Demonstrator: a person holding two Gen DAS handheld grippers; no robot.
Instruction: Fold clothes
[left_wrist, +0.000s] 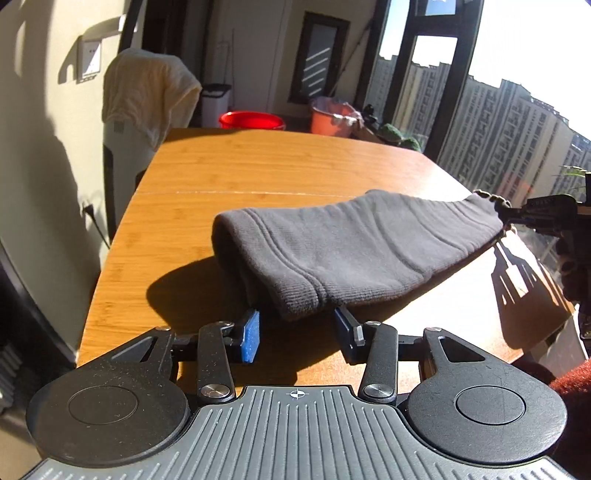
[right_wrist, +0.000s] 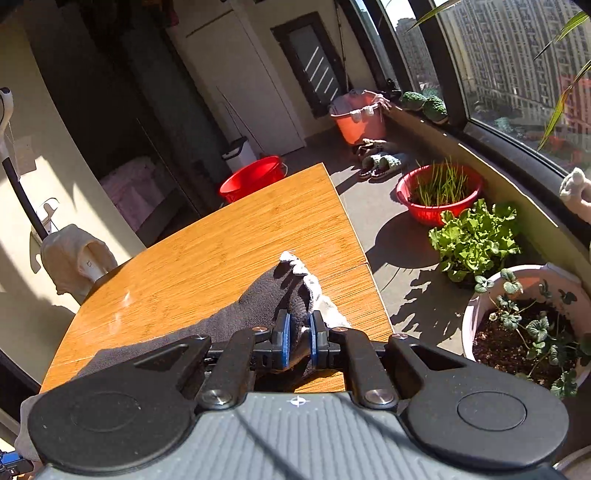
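A grey garment (left_wrist: 343, 251) lies doubled over near the counter's (left_wrist: 258, 170) right edge, one end lifted off the wood. The right tool (right_wrist: 298, 341) is clamped on that lifted end, by its pale trim. The left tool (left_wrist: 297, 332) stands wide apart, gripping nothing, its pads either side of the garment's near corner.

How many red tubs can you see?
2. One red tub sits on the floor beyond the table's far end; another red tub, holding green shoots, sits by the window.
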